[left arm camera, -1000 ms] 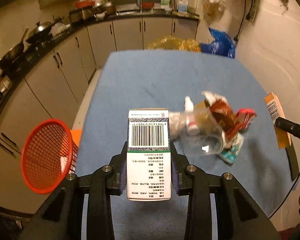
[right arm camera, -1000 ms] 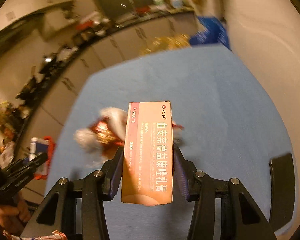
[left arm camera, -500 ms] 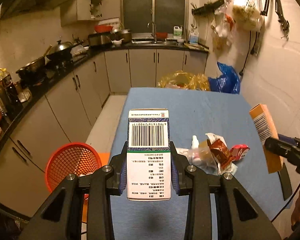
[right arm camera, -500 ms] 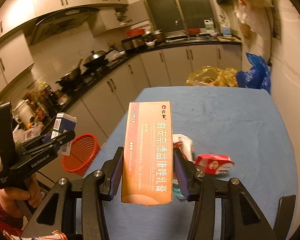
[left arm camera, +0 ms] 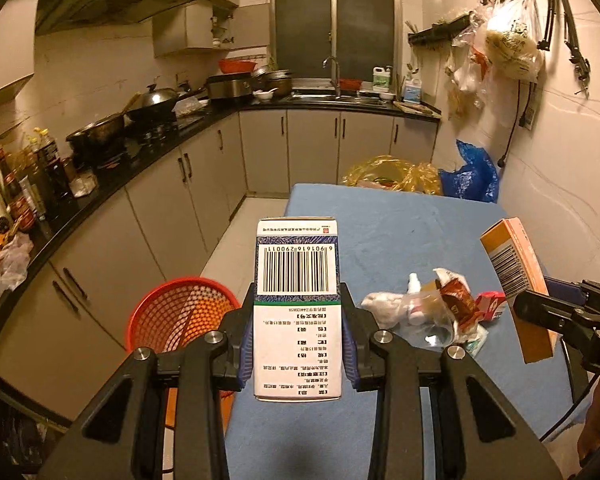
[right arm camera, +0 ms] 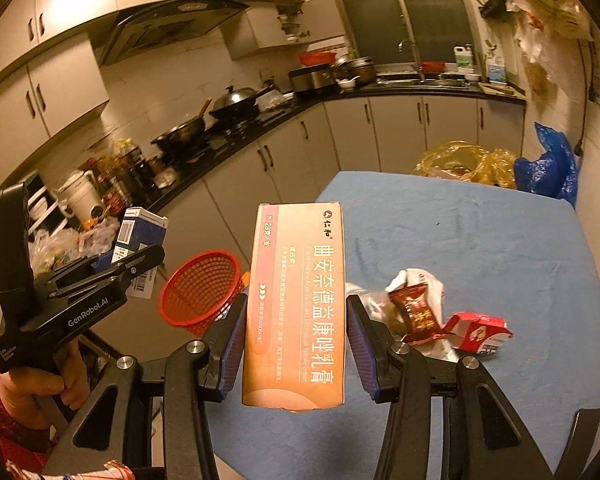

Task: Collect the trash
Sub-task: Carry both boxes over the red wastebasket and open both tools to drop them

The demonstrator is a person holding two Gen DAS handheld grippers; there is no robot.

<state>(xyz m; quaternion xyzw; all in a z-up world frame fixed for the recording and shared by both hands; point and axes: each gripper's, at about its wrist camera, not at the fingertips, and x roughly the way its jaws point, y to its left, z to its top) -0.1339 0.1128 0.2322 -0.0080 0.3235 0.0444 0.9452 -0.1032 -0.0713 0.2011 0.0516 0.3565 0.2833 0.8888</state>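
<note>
**A:** Status on the trash?

**B:** Two boxes in hand. My left claw (left arm camera: 298, 344) is clamped on the white barcode box (left arm camera: 297, 312), held up in the air at the near-left edge of the table (left arm camera: 400, 232). My right claw (right arm camera: 296, 344) is clamped on the orange cream box (right arm camera: 296, 304), also in the air, over the near end of the table. Both boxes stand lengthwise between the pads, no visible slip.

**A:** Anything binned yet?

**B:** Can't tell. The red basket (left arm camera: 180, 316) sits on the floor just left of the table; I see mesh and rim, contents unclear from here. Neither box is over it. The barcode box is nearer, so I judge it goes first.

**A:** What's left on the table?

**B:** One pile (left arm camera: 432, 308) toward the right-centre: crumpled white paper, a small white bottle, clear plastic, a brown-red candy wrapper (right arm camera: 416, 312) and a small red-and-white carton (right arm camera: 480, 332), all touching or overlapping. Rest of the blue cloth looks bare.

**A:** So progress?

**B:** Early to mid, my estimate. Two drops pending, then several more picks from the pile. The loose film may be fiddly.
</note>
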